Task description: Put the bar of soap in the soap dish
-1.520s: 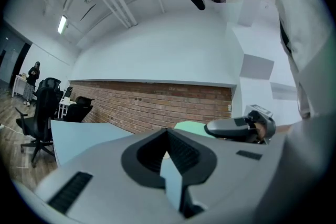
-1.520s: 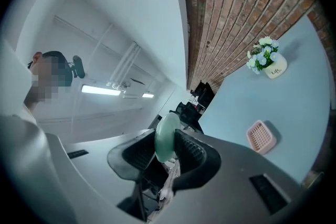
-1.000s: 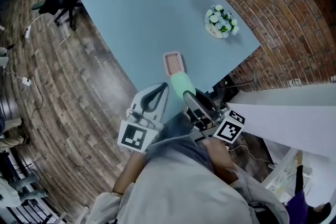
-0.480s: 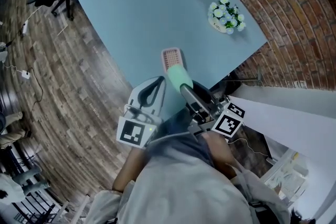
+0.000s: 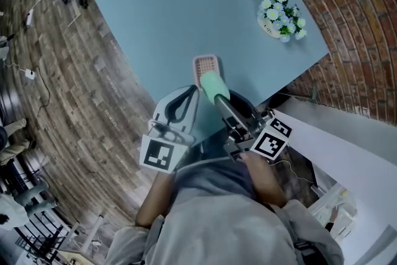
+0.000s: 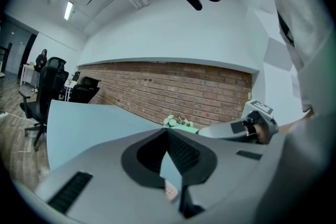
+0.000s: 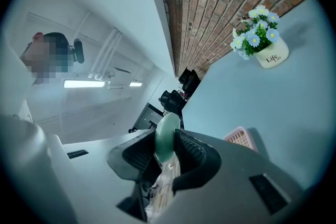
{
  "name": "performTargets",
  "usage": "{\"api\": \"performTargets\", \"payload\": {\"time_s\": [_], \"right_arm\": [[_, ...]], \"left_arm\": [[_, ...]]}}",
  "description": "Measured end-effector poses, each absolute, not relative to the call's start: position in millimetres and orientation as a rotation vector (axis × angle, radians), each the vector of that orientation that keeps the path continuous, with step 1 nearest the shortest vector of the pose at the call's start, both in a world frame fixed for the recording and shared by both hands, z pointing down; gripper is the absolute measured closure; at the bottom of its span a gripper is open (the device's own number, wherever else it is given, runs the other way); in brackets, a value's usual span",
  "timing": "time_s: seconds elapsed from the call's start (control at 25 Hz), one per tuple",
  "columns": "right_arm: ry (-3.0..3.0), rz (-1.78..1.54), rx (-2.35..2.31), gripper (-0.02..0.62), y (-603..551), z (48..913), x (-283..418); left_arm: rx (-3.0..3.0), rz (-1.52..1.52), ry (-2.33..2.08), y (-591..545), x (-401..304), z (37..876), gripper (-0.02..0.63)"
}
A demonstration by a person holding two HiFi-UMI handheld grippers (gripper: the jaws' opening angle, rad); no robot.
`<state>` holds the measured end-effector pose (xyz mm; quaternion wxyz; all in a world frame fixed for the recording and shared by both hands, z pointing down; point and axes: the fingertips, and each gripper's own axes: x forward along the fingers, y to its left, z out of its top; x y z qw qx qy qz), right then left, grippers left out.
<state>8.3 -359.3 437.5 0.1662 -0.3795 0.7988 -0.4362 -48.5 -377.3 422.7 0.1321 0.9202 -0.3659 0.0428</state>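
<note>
One soap bar [image 5: 214, 87] | in right tool [image 7: 167, 141] | long axis toward dish [image 5: 205, 62]

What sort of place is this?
Probably an office or lab workspace: a brick wall, black office chairs on a wood floor, ceiling strip lights and a large pale blue table.

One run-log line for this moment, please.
right gripper: shut on green soap bar | left gripper: shut | pink soap dish: empty

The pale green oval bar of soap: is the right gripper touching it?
Touching. The right gripper view shows the pale green oval bar of soap wedged between the right gripper's ribbed fingers, both pressing its sides.
</note>
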Motion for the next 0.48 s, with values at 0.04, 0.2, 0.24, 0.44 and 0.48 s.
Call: {"api": "performTargets", "payload": {"time_s": [0.04,0.2,0.24,0.44,0.48], "right_arm": [[2.277,-1.252,-1.085,0.474,-362,444,9],[2.282,-1.287,-1.111,0.474,-372,467,14],[2.280,-1.291,-1.121,0.474,-375,472,15],[2.256,-1.327,-1.165,0.474,-386,497,18],[2.250,-1.341,-1.171,0.474,-388,503,18]], "left_arm": [[2.661,0.133,-1.063,-379,-47,427,0.603],[2.630,0.147,-1.073,-384,-46,439,0.603],[2.625,0.150,-1.080,-386,-47,441,0.603],[2.599,0.184,-1.125,-396,-51,455,0.603],[2.595,0.188,-1.132,-398,-51,457,0.603]]}}
